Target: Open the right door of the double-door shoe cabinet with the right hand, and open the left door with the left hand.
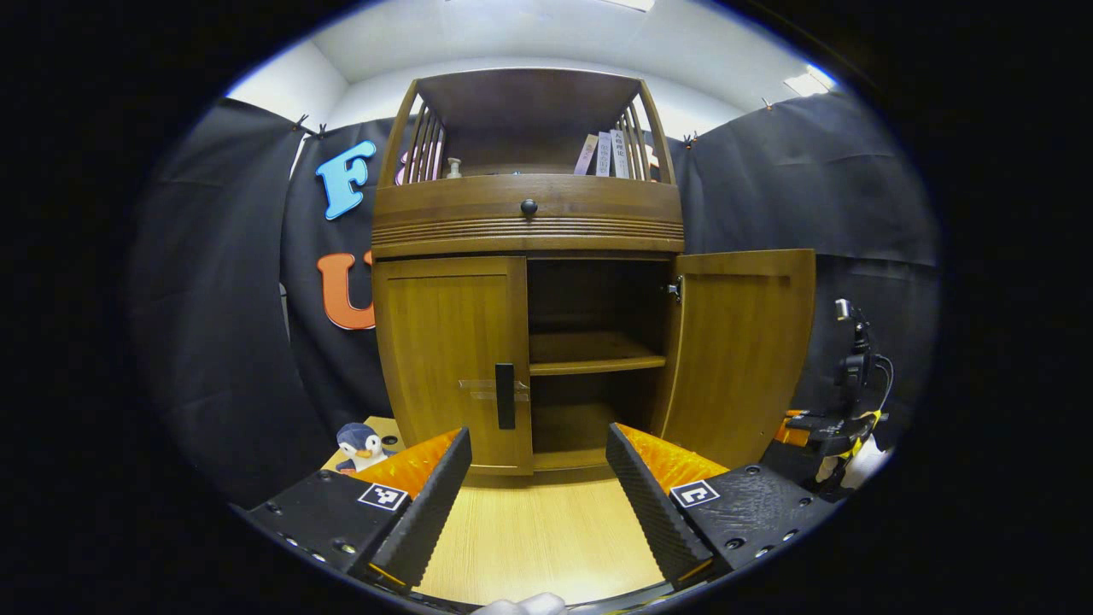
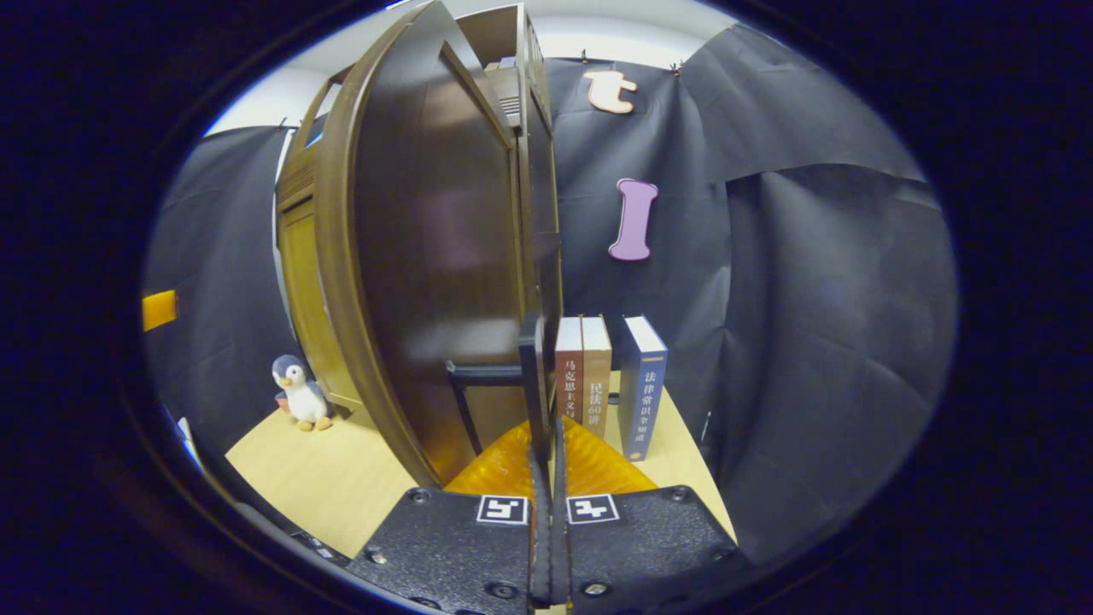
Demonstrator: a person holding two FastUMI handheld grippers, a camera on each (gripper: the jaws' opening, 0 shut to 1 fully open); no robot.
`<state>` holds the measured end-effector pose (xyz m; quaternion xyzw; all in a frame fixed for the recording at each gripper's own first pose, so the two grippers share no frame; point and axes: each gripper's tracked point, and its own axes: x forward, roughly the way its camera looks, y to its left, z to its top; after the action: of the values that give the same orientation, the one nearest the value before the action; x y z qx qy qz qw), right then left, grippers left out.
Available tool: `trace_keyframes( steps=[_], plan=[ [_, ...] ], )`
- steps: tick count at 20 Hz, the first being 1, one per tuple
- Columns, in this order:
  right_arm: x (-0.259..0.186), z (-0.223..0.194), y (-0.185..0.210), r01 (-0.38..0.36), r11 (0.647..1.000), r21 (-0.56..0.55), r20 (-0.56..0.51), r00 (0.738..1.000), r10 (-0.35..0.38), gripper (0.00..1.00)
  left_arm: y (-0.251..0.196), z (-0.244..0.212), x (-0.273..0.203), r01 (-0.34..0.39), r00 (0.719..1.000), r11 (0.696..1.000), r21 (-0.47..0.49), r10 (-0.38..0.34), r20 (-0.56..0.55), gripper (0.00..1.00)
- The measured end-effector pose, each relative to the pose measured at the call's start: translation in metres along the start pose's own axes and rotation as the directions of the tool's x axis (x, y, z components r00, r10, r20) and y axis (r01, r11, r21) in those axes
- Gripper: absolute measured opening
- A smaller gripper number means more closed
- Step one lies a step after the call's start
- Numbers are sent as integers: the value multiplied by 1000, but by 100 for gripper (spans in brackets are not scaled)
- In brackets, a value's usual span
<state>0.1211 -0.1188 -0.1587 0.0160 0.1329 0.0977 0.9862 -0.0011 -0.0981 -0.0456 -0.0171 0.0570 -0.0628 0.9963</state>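
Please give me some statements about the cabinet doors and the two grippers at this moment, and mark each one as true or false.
1. The right door of the shoe cabinet is swung open. True.
2. The left door is open too. False: it is closed, its handle not gripped.
3. The left gripper is open, short of the cabinet. True.
4. The right gripper is open and away from the door. False: its fingers are shut on the right door's handle.
5. A toy penguin stands on the shelf inside the cabinet. False: it stands on the table, left of the cabinet.
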Motion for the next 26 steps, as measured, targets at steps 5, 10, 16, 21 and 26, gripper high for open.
trace_keyframes(
  steps=[5,10,16,21,26],
  plan=[
    [2,2,-7,-71,997,-29,-13,997,71,3,-7,2,8,-49,999,999,-15,49,-4,96],
    [-1,-1,-5,-73,997,-29,-16,997,73,4,-10,4,13,-63,998,998,-10,63,3,96],
    [-48,8,-27,56,998,-11,2,998,-56,55,11,5,12,-63,998,998,13,63,11,96],
    [-104,39,-8,207,978,22,62,976,-208,87,42,6,14,-50,999,999,12,49,18,96],
    [-133,69,44,276,960,51,132,951,-280,99,75,7,11,-51,998,999,0,51,29,100]
  ],
)
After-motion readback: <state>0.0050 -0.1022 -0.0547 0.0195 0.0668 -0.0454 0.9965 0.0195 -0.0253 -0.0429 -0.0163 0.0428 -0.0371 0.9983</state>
